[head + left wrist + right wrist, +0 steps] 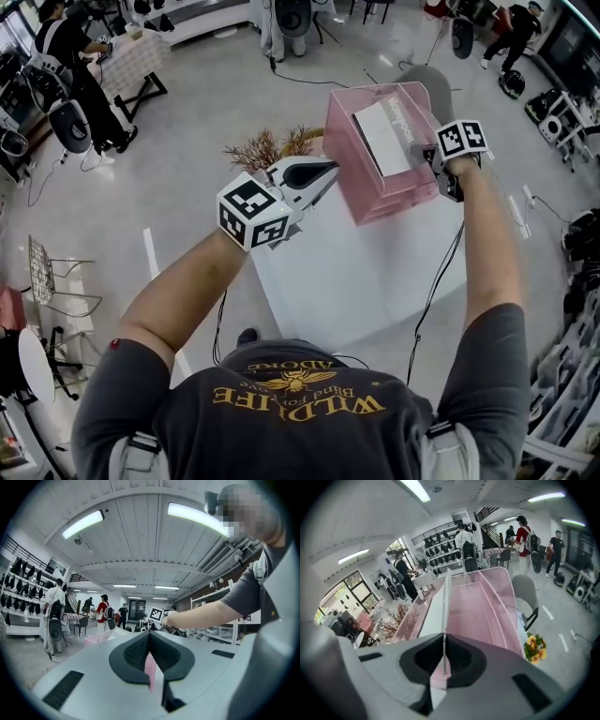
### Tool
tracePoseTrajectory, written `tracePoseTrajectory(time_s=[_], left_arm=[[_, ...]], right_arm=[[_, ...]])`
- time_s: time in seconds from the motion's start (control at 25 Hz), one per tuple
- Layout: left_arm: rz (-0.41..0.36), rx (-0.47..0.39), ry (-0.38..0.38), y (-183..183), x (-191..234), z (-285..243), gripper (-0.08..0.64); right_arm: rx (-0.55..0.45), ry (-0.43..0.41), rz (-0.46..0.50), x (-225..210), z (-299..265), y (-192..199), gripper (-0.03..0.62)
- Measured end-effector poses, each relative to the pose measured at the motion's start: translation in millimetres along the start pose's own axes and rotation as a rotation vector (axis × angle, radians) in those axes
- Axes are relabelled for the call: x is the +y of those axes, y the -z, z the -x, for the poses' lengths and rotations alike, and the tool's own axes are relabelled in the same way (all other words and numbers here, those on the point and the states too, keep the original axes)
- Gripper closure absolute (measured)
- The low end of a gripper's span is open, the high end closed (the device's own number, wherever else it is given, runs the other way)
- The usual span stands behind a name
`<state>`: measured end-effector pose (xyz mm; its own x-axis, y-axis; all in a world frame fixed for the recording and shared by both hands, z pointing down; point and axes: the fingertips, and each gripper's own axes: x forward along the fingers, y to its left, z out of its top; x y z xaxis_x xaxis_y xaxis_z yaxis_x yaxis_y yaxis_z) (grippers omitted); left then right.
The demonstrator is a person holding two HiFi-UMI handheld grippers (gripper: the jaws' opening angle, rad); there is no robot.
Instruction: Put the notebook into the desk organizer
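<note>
A pink mesh desk organizer (361,141) stands at the far end of the white table (347,281). The white notebook (384,138) lies inside it, slanted. My right gripper (439,167) reaches in from the organizer's right side. In the right gripper view the right gripper (443,651) is shut on the notebook's (445,602) thin edge, and the notebook runs ahead along the organizer's (487,606) pink floor. My left gripper (330,171) hovers at the organizer's left side. The left gripper (150,637) is shut with nothing between its pads.
Dried brown twigs (267,148) stand behind the left gripper at the table's far left corner. Yellow flowers (534,647) sit by the organizer. A grey chair (427,82) is behind the table. People (80,66) stand further back in the room.
</note>
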<state>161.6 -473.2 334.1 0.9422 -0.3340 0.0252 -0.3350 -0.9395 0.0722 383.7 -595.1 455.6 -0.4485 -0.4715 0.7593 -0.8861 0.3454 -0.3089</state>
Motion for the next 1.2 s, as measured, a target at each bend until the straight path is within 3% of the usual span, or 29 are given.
tracePoseTrajectory(time_s=[0.56, 0.72, 0.84, 0.96, 1.2], left_arm=[[0.015, 0.014, -0.007, 9, 12, 7, 0.558], [0.022, 0.011, -0.001, 10, 9, 3, 0.558], [0.025, 0.008, 0.003, 10, 9, 5, 0.558], [0.020, -0.002, 0.015, 7, 11, 15, 0.558], [0.042, -0.042, 0.066, -6, 19, 46, 0.558]], right_arm=[[0.050, 0.444, 0.240, -38, -27, -11, 0.519], [0.059, 0.555, 0.296, -56, -20, -7, 0.388], [0.015, 0.592, 0.283, -61, -10, -10, 0.322], [-0.071, 0.599, 0.253, -49, 6, -21, 0.318], [-0.243, 0.524, 0.179, 7, 35, -30, 0.318]])
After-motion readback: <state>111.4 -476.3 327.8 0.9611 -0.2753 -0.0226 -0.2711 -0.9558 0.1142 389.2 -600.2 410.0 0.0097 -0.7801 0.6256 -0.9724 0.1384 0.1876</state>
